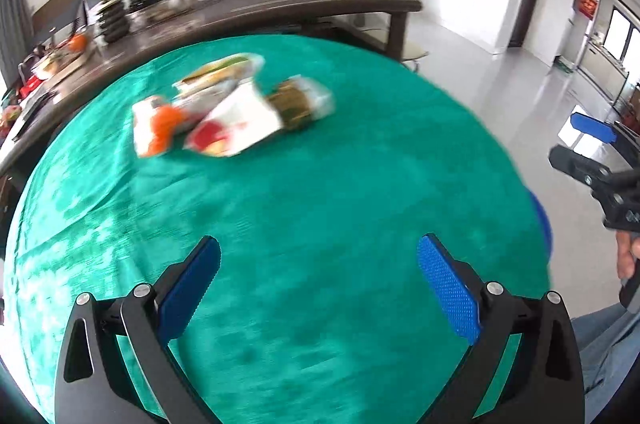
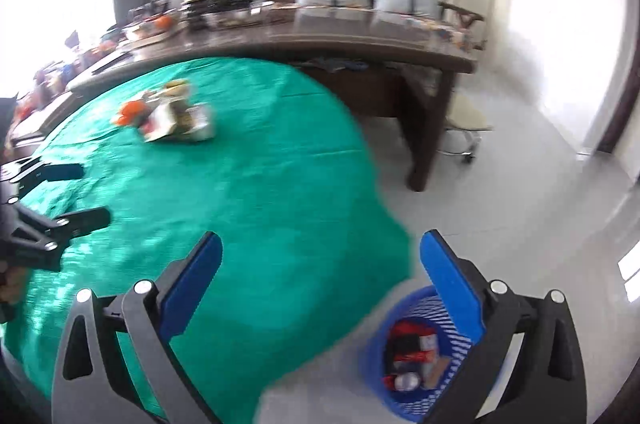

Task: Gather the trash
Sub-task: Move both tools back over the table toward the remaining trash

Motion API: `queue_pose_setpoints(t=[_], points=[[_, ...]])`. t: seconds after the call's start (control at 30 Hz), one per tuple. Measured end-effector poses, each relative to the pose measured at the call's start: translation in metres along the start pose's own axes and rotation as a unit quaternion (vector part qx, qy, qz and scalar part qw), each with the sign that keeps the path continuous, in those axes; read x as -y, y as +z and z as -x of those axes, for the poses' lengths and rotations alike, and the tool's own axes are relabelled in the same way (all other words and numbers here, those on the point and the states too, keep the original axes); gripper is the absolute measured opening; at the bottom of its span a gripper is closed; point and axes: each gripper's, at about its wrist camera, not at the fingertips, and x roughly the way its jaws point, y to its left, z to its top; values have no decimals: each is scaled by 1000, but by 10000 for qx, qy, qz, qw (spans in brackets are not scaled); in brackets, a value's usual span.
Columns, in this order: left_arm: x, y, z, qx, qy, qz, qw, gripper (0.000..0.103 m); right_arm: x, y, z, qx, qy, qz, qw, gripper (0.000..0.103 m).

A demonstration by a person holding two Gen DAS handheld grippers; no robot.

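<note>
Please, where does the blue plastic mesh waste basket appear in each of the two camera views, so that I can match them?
Left wrist view: only a blue sliver of the blue plastic mesh waste basket shows, at the right edge of the green cloth-covered table.
Right wrist view: the basket stands on the floor at bottom right, holding wrappers, partly behind the right gripper.
Shared landmark: the heap of snack wrappers on the green cloth.

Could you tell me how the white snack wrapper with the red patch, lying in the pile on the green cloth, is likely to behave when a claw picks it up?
The white snack wrapper with the red patch looks flat and thin, so probably light and floppy. Its glossy film may slip between pads. It overlaps the orange-and-white wrapper and the brown-banded packet, so lifting it may drag them across the green cloth.
</note>
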Motion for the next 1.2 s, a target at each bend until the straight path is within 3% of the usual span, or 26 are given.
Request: queue_pose_setpoints(t=[0.13,0.3,0.43,0.57,0.83,0.97,1.13,1.2], points=[[-49,-18,2,-111,288,267,9992,98,-61,14,-23,-234,355,438,9981,97],[-92,-41,-4,-380,477,657,9960,98,-108,23,-65,-614,569,680,9942,97],[-97,-47,-2,-313,419,589,9969,98,-123,19,-89,-928,609,744,9910,98],[-100,-42,-4,-337,320,604,9971,98,-119,17,-90,-969,685,582,9912,98],[-139,52,-10,291,-80,1420,9894,98,-121,15,-90,-969,660,605,9913,98],[-153,87,-48,17,-260,1791,9835,98,-121,15,-90,-969,664,604,9912,98],[-151,89,-78,-311,-245,1717,9844,96,-121,15,-90,-969,663,605,9912,98],[-153,84,-78,-288,-387,1720,9839,71,-121,15,-90,-970,664,605,9912,98]])
